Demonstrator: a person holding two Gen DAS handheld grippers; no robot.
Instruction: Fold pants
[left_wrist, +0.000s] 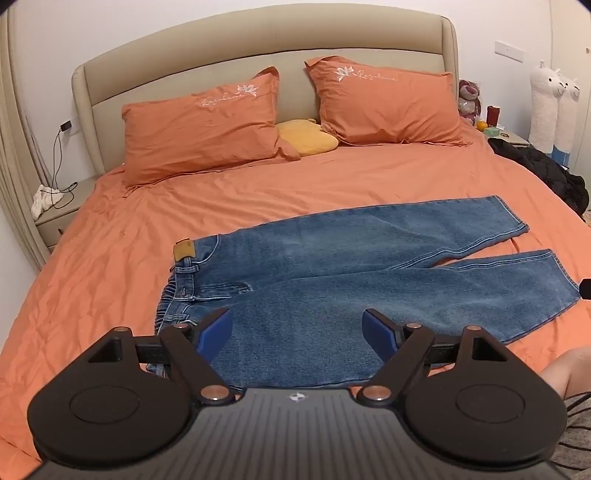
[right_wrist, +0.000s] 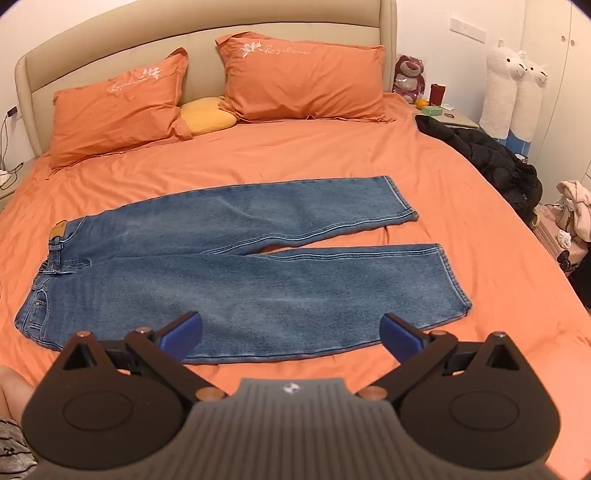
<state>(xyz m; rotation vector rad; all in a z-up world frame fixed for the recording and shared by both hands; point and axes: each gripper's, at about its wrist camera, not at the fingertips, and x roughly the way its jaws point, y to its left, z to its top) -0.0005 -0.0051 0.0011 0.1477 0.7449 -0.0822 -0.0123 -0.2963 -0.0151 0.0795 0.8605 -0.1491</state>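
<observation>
Hovering with blue fingers spread wide and empty, the left gripper (left_wrist: 297, 334) and right gripper (right_wrist: 291, 336) sit at lower frame; the jeans (right_wrist: 229, 266) lie flat mid-frame on the orange bed (right_wrist: 480, 258), waistband left.

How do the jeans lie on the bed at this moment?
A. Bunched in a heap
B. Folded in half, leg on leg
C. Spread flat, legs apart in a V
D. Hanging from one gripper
C: the jeans lie flat on the bed, their two legs apart at the hems.
</observation>
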